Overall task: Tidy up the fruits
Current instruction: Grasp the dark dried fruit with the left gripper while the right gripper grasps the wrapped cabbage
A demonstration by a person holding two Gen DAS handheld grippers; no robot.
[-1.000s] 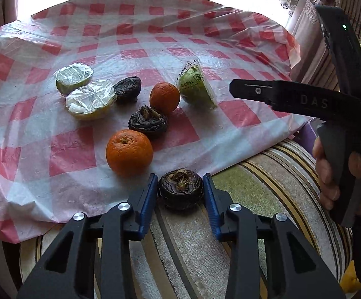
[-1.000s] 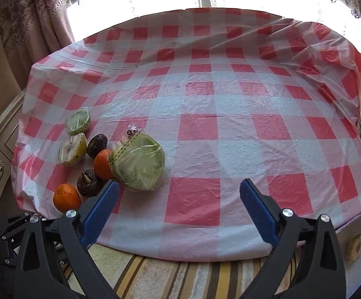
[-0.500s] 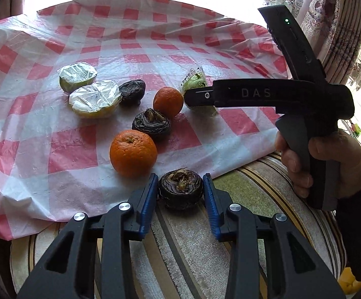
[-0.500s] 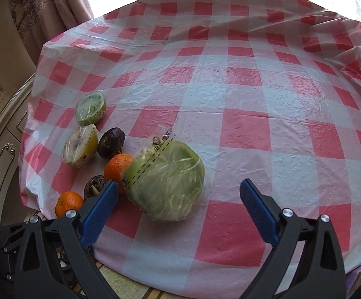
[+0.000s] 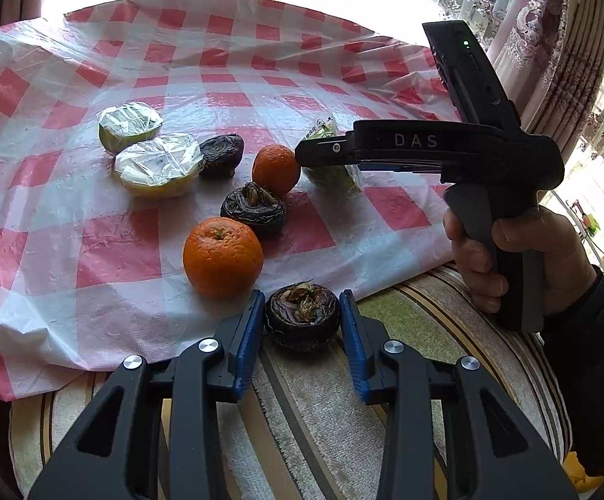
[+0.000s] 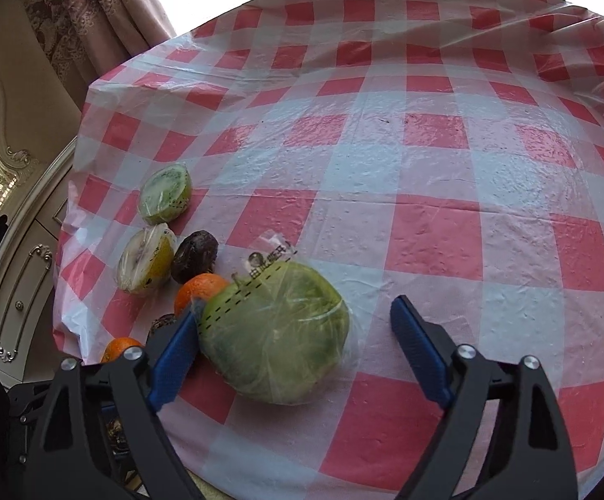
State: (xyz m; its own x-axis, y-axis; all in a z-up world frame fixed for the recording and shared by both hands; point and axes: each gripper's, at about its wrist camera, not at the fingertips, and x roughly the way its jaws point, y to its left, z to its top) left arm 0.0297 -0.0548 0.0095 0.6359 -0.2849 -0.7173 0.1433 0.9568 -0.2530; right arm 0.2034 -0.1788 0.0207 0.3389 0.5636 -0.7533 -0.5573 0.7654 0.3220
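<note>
The left gripper (image 5: 302, 325) tilts downward, its fingers pinching a dark wrinkled fruit (image 5: 302, 316) at the table's (image 5: 143, 250) near edge. The right gripper (image 6: 295, 346), angled down, is closing around the bagged green fruit (image 6: 276, 333), right finger not yet touching.

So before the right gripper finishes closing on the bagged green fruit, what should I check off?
1. Left gripper shut on dark fruit: ok.
2. Bagged green fruit between the closing right gripper fingers: ok.
3. Both pads on it: not ok, the right-hand finger stands clear.
4. Small orange out of the pinch: cannot tell, it sits right behind the near finger.
5. Tablecloth beyond is bare: ok.
</note>
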